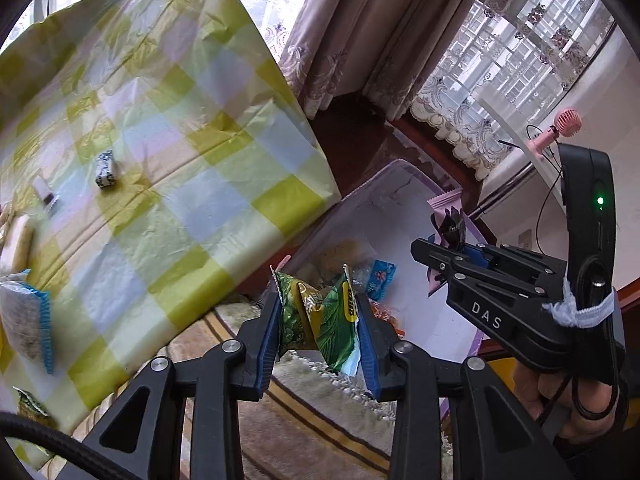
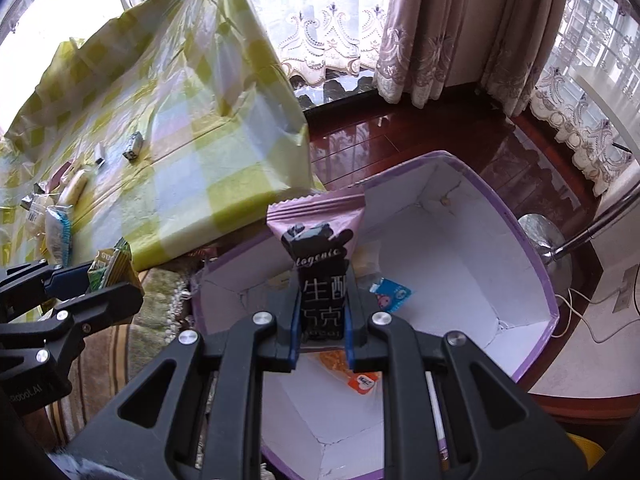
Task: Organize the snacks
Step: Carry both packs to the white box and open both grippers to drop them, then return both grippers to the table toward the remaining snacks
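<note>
Jaws around green snack packet point(image 1: 320, 316)

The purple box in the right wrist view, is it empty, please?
No, the purple box already holds a blue packet and an orange packet on its white floor.

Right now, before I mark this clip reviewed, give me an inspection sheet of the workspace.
Surface: table under a yellow-checked cloth, creased.
Job's things: green snack packet in the left gripper; pink-and-black snack packet in the right gripper; both held over or beside the purple-edged box, which holds a blue packet and an orange packet.
Clutter: several snacks on the cloth, including a small blue-white packet.
Grippers: both shut on their packets.
Cables: white cable on the floor; black cord by the pink fan.
Surroundings: curtains, dark wood floor, striped rug.
</note>
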Tool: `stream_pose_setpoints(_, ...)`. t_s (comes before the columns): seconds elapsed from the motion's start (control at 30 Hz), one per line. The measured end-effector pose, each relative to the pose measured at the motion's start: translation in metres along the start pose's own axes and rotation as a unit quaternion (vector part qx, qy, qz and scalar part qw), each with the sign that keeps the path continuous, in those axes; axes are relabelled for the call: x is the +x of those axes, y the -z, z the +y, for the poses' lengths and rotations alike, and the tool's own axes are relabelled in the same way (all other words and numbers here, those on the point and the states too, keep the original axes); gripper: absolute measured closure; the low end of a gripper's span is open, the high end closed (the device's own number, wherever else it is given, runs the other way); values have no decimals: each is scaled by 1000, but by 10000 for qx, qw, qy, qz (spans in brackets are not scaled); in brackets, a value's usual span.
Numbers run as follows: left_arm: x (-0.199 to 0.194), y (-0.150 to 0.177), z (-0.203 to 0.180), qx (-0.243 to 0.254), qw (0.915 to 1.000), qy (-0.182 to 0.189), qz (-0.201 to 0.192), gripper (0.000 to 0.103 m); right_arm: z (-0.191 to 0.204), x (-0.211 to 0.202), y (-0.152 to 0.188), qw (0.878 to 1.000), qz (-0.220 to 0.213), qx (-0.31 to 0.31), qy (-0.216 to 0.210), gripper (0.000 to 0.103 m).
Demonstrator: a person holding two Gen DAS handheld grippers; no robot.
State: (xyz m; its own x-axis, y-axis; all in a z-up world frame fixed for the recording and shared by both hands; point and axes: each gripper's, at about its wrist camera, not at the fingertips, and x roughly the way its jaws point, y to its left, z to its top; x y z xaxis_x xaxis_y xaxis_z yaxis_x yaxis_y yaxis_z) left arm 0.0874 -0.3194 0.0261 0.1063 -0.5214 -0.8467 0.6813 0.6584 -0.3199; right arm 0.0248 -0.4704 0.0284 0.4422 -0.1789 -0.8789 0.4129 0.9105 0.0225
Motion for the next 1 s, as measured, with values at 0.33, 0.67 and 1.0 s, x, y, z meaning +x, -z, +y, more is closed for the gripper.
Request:
stream_pose_setpoints(0.33, 17, -3, -10, -66, 9996, 189, 193, 49, -29, 6, 1, 9993, 60, 351, 71, 58)
stream_pose_setpoints(0.67, 6, 2, 3, -230, 9997, -7, 90, 49, -17, 5, -2, 9997, 1, 232, -76, 52)
stream_pose_setpoints(1.0, -27, 22, 46, -898, 9956, -158, -197, 49, 11, 3, -3, 9998, -26, -55, -200, 52)
